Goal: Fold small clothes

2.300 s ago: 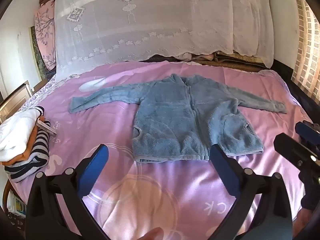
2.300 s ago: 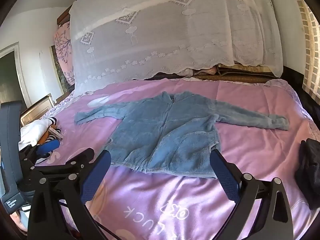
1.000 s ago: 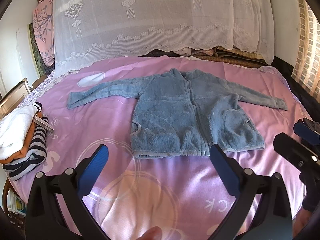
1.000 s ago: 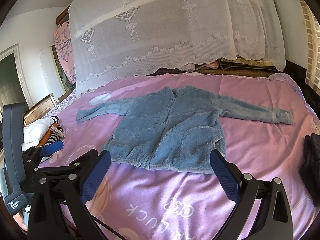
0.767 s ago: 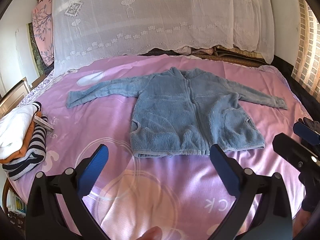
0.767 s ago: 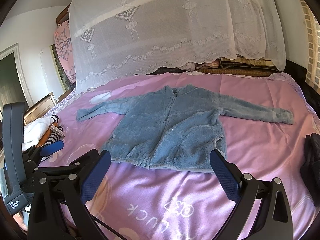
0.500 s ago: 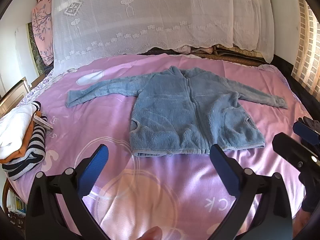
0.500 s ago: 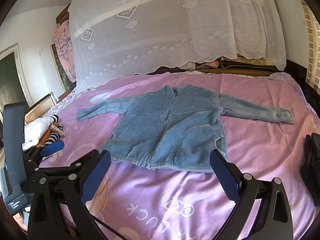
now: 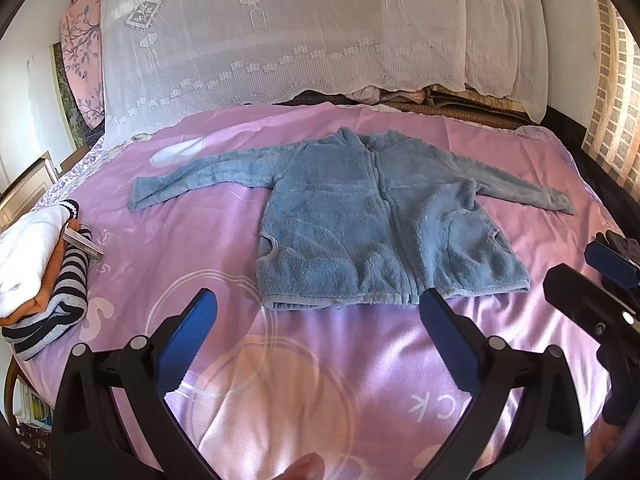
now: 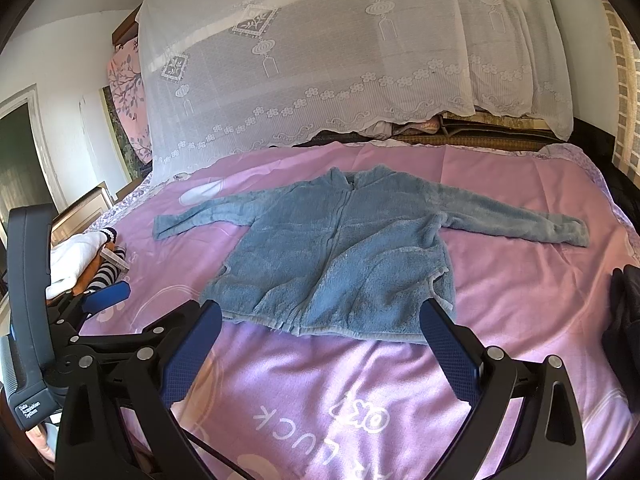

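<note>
A pink bedspread point(image 9: 192, 240) carries the blue fleece jacket point(image 9: 376, 236) spread flat, sleeves out sideways, hem toward both grippers. The left gripper point(image 9: 318, 320) and right gripper point(image 10: 320, 326) hover before that hem, released and empty, about equally near.

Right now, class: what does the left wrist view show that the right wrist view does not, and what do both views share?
Only the left wrist view shows a fingertip at its bottom edge and the right tongs from the side.

Only the right wrist view shows a dark doorway, a dark garment at the bed's right edge, and the left tongs.

Both show the blue fleece jacket lying flat with its sleeves spread on the pink bedspread, the stack of folded clothes, the white lace net, and open tongs holding nothing.
</note>
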`<action>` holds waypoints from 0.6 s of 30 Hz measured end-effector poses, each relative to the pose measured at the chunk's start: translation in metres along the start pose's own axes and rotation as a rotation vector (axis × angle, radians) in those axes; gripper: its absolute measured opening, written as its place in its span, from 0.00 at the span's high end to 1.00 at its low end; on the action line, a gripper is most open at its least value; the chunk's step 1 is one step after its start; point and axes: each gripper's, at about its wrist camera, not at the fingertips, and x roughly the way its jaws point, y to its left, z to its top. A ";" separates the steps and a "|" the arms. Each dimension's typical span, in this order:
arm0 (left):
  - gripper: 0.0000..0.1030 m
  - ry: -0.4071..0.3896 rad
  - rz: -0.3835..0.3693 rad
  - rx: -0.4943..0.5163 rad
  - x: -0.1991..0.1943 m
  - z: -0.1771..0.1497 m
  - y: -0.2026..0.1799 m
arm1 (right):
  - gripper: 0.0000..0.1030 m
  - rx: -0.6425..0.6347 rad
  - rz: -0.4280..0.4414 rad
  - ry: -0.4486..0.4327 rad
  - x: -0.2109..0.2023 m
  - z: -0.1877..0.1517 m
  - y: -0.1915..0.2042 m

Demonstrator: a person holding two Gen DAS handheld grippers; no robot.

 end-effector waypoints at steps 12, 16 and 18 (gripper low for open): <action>0.04 0.015 -0.002 -0.001 0.004 -0.002 0.000 | 0.03 0.000 -0.001 0.003 0.001 -0.001 0.000; 0.04 0.025 -0.005 -0.001 0.006 0.000 0.000 | 0.03 0.004 0.001 0.010 0.003 -0.005 0.000; 0.04 0.030 -0.006 -0.002 0.007 -0.001 0.001 | 0.03 0.005 0.001 0.014 0.005 -0.006 -0.001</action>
